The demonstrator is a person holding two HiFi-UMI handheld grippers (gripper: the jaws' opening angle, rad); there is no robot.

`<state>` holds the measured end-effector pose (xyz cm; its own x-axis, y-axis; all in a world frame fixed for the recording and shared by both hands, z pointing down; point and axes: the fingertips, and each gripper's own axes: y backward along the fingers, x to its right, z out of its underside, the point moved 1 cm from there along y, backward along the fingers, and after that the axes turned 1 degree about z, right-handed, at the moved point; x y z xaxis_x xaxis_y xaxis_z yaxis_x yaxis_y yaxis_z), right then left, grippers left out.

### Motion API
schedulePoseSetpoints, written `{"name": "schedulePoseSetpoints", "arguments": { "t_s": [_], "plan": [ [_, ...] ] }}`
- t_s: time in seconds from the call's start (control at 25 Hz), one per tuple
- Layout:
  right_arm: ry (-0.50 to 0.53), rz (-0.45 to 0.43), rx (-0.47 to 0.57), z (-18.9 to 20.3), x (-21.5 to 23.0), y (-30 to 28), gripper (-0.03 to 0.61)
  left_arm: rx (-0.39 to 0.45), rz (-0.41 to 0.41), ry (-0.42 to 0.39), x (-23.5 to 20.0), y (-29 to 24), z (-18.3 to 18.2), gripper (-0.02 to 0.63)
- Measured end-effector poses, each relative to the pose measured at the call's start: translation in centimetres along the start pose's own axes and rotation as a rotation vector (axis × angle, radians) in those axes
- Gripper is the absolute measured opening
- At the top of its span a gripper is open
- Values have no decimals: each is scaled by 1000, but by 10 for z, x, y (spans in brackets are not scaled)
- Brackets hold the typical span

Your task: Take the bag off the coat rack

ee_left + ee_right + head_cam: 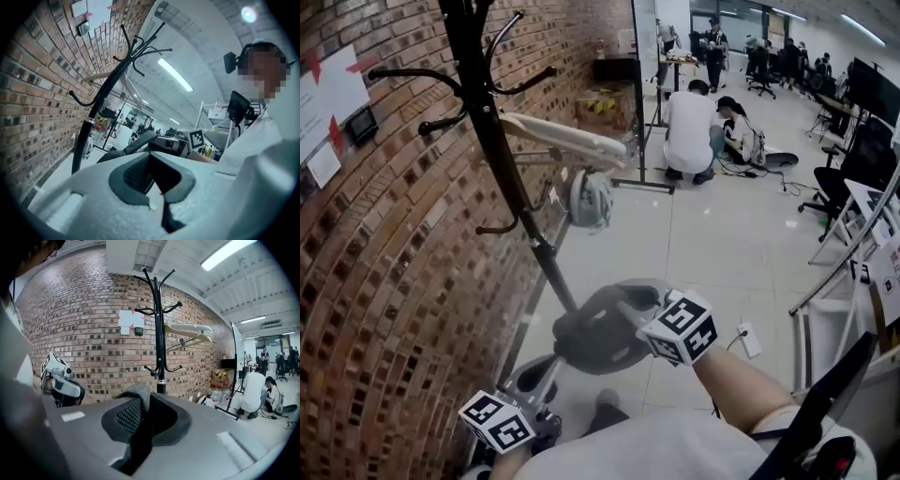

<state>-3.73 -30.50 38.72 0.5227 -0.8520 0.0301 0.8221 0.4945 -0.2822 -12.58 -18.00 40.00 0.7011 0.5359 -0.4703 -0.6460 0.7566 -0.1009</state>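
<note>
The black coat rack (492, 131) stands against the brick wall. A flat cream bag (562, 139) hangs from one of its arms, seen edge-on; it also shows in the right gripper view as the cream bag (187, 329). My right gripper (581, 339) is low, in front of the rack's pole and well below the bag. Its jaws stand closed together, and I cannot tell whether the grey rounded tip above the slit belongs to them. My left gripper (546, 424) is lower still, by my body, with a narrow gap between its jaws and nothing in it.
The brick wall (384, 281) with pinned papers runs along the left. A white helmet-like object (591, 199) lies by the rack's base. People (692, 131) crouch on the floor beyond a glass partition frame (639, 103). A power strip (748, 339) and metal frames are at the right.
</note>
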Motion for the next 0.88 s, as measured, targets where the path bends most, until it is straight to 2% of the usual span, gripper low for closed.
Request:
{"name": "schedulePoseSetpoints", "arguments": {
  "t_s": [0.24,0.44,0.6,0.72,0.88],
  "plan": [
    [-25,-16,-61,55,-38,68,31,-48,-48,37,43,11,48,2],
    [-72,-21,-103,85,-74,121,32,-48,-15,57,74,5,68,2],
    [-77,-4,-109,102,-111,160,34,-74,41,37,108,9,81,2],
    [-79,20,-103,109,-135,182,35,-79,44,36,127,35,94,2],
    [-109,61,-103,119,-174,198,37,-79,7,55,138,95,115,2]
  ]
}}
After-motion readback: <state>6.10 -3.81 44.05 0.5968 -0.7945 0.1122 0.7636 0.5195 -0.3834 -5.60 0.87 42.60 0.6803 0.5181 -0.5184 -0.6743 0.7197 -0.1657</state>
